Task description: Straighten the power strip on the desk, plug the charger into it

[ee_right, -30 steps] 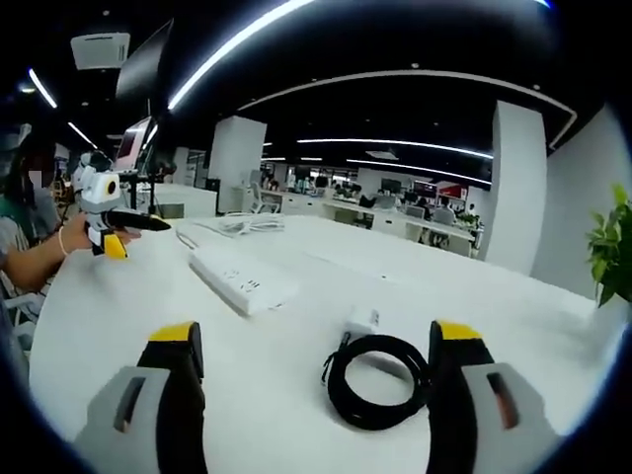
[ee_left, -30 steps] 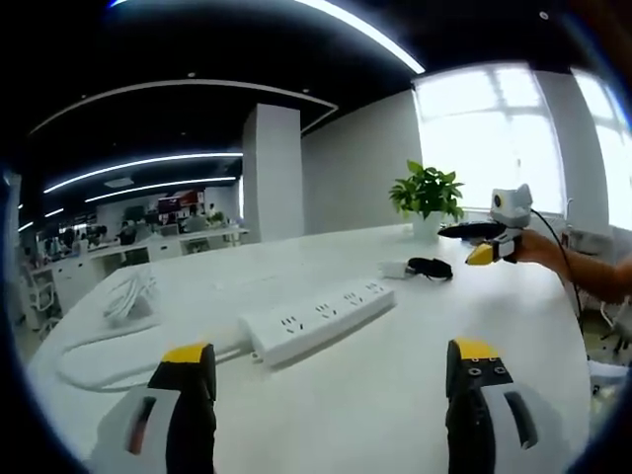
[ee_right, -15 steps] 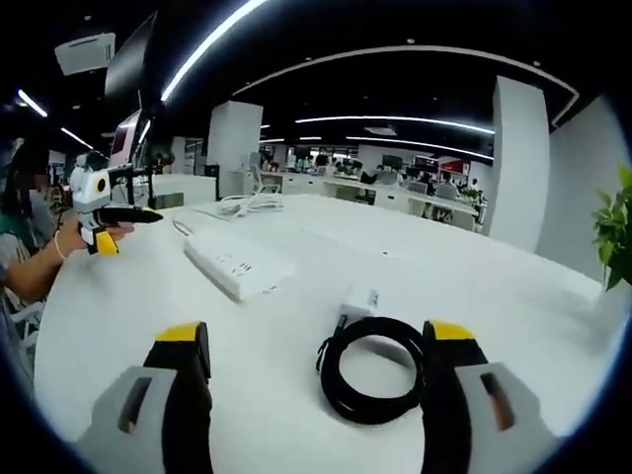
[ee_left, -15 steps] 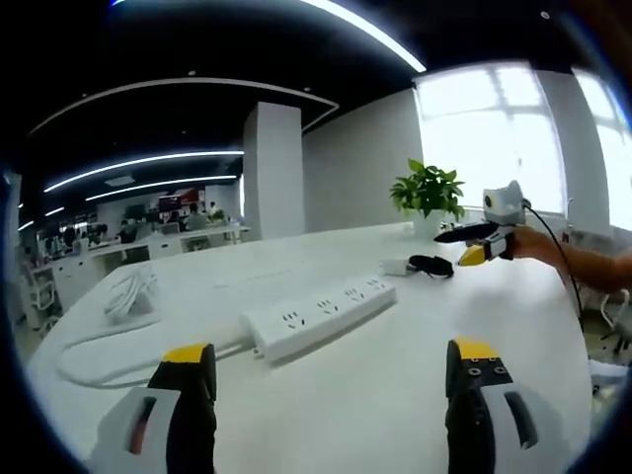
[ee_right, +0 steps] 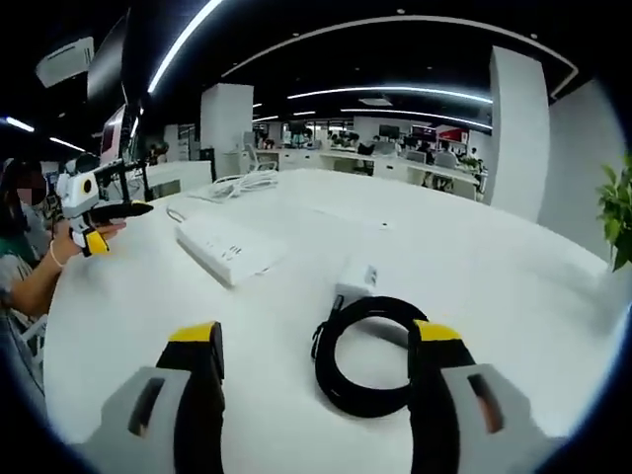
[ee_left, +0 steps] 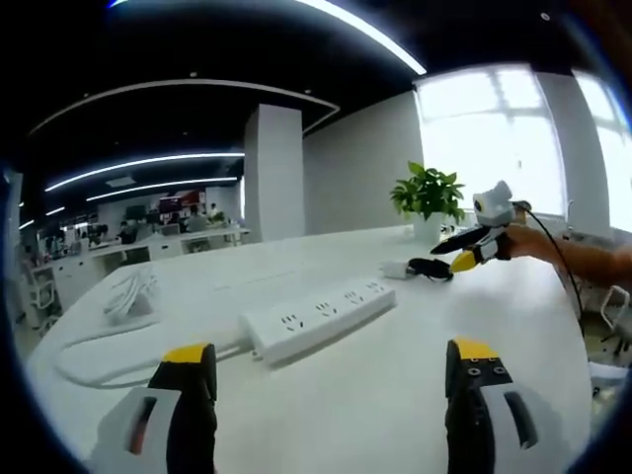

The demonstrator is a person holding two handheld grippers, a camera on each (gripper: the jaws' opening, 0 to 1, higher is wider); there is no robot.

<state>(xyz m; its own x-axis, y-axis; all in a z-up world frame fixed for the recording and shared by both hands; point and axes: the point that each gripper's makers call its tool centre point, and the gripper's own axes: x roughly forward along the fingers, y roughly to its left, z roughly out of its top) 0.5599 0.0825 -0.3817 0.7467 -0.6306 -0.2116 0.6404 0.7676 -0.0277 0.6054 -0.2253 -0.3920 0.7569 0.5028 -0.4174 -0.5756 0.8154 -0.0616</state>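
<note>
Your right gripper [ee_right: 314, 360] hangs over the white desk [ee_right: 513, 286] with jaws spread wide, framing the black coiled cable [ee_right: 367, 353] of the white charger [ee_right: 356, 283]. The white power strip [ee_right: 225, 248] lies angled farther left, apart from the charger. Your left gripper [ee_left: 331, 370] is also spread apart, near the power strip [ee_left: 318, 316]; a potted plant [ee_left: 429, 197] stands behind.
</note>
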